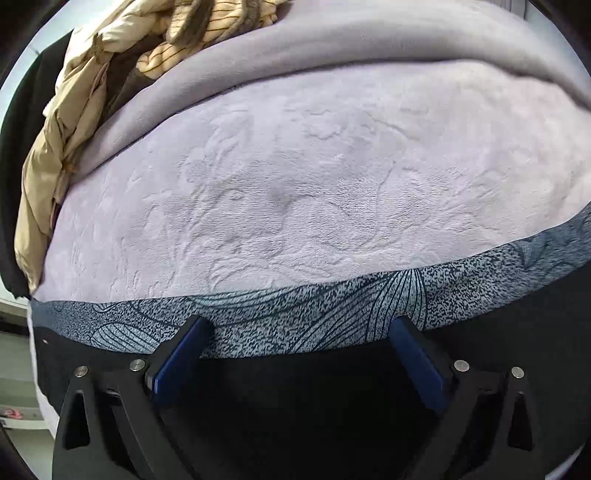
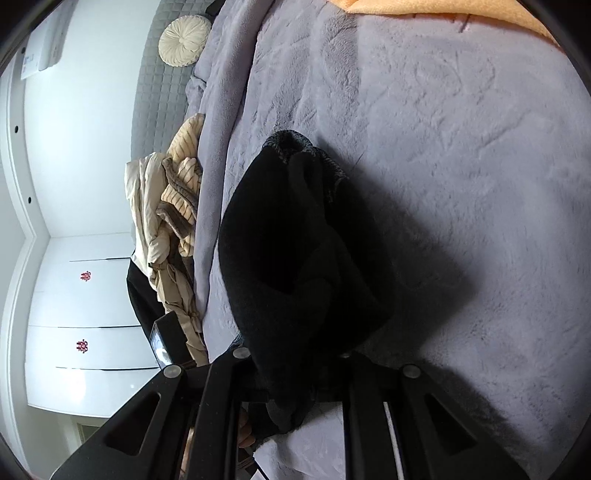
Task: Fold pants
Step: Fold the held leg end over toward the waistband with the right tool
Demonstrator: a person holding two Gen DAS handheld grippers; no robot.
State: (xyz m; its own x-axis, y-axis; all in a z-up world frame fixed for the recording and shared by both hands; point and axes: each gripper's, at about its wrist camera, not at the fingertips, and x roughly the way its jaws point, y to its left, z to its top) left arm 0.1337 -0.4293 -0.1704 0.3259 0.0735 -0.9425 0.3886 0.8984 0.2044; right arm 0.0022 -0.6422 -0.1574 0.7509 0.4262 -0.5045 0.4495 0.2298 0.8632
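In the right wrist view black pants (image 2: 295,251) hang bunched from my right gripper (image 2: 291,384), which is shut on them above the lilac plush blanket (image 2: 461,184); the fingertips are buried in the cloth. In the left wrist view my left gripper (image 1: 299,328) is open and empty, its blue pads (image 1: 181,354) wide apart at the near edge of the bed. They sit over a dark blue patterned sheet border (image 1: 332,314) below the lilac blanket (image 1: 295,184). The left gripper also shows in the right wrist view (image 2: 164,339), beside the bed's edge.
A heap of beige and striped clothes (image 1: 74,122) lies at the blanket's left side and also shows in the right wrist view (image 2: 173,206). A round cream cushion (image 2: 184,40) leans on a grey headboard. An orange cloth (image 2: 443,9) lies at the far edge. White cabinets (image 2: 85,314) stand beyond.
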